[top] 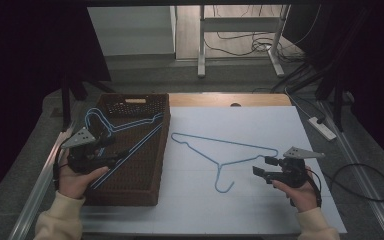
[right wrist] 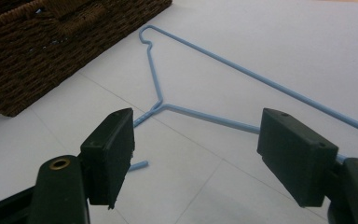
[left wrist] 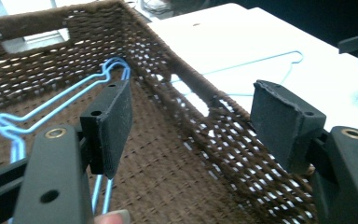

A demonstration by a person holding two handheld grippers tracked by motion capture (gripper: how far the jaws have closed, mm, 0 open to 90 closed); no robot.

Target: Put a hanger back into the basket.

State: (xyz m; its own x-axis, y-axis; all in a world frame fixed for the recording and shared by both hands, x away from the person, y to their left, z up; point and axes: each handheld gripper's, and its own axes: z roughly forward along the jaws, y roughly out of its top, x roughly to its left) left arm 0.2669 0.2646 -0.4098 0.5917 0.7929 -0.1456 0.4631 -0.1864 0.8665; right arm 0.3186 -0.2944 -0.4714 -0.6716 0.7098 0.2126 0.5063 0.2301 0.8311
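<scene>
Now both our grippers are wide open, holding nothing.
Our right gripper [top: 266,167] could push the thin hanger [top: 220,157] along the counter [top: 260,210]; our left gripper [top: 111,150] could snag hangers [top: 122,125] in the basket [top: 145,165].

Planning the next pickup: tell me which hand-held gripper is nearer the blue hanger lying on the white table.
Right. The right hand-held gripper sits open just beside the blue hanger, near its shoulder end. The left hand-held gripper is over the brown basket, farther away.

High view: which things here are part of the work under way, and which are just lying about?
In the job:
- blue wire hanger on the table
- blue hangers in the basket
- brown wicker basket
- left gripper
- right gripper

Lying about:
- power strip
- floor cables
</scene>
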